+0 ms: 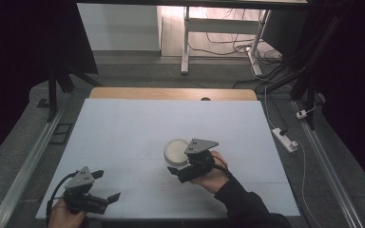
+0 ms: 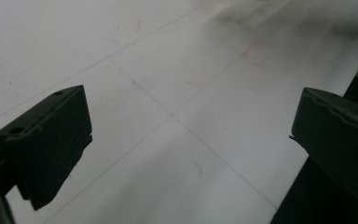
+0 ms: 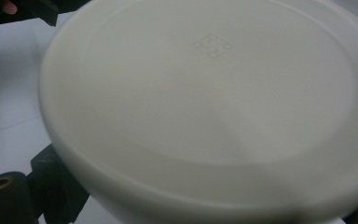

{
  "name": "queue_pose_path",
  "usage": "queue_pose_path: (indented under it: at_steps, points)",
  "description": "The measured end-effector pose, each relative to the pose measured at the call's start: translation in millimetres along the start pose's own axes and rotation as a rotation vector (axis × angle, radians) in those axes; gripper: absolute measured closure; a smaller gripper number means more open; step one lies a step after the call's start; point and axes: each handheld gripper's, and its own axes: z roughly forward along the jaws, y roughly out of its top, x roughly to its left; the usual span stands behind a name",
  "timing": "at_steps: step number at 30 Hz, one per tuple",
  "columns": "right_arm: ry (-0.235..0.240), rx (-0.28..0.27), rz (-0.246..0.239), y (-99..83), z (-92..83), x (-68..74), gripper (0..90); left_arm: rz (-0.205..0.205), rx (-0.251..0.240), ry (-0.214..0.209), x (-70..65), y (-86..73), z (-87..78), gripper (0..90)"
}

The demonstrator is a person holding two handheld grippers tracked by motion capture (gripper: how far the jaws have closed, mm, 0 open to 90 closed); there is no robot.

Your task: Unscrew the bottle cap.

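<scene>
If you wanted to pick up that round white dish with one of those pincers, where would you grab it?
Probably by the rim. The white dish is round, shallow and lies flat on the table, so its low wall is the part jaws can straddle. The right gripper is close beside it, so coming from that near side looks easiest.

White table top [image 1: 138, 128], set centrally, backed at 12 o'clock by a wooden edge strip [image 1: 171, 93]. Grey floor [image 1: 361, 156] is seen all around. White desk frame [image 1: 186, 42] with tangled cables at 12 to 1 o'clock. Power strip [image 1: 285, 139] at 3 o'clock. Metal rails [image 1: 26, 171] at 9 and 3 o'clock. Dark surroundings at both sides.
</scene>
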Motion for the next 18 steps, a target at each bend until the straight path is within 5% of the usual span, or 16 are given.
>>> queue_pose_path:
  at_steps: [18]
  points:
    - [0.017, -0.006, -0.012, 0.7, -0.5, 1.7, 7.0, 0.059, -0.037, -0.049, 2.7, 46.9, 21.4, 0.0]
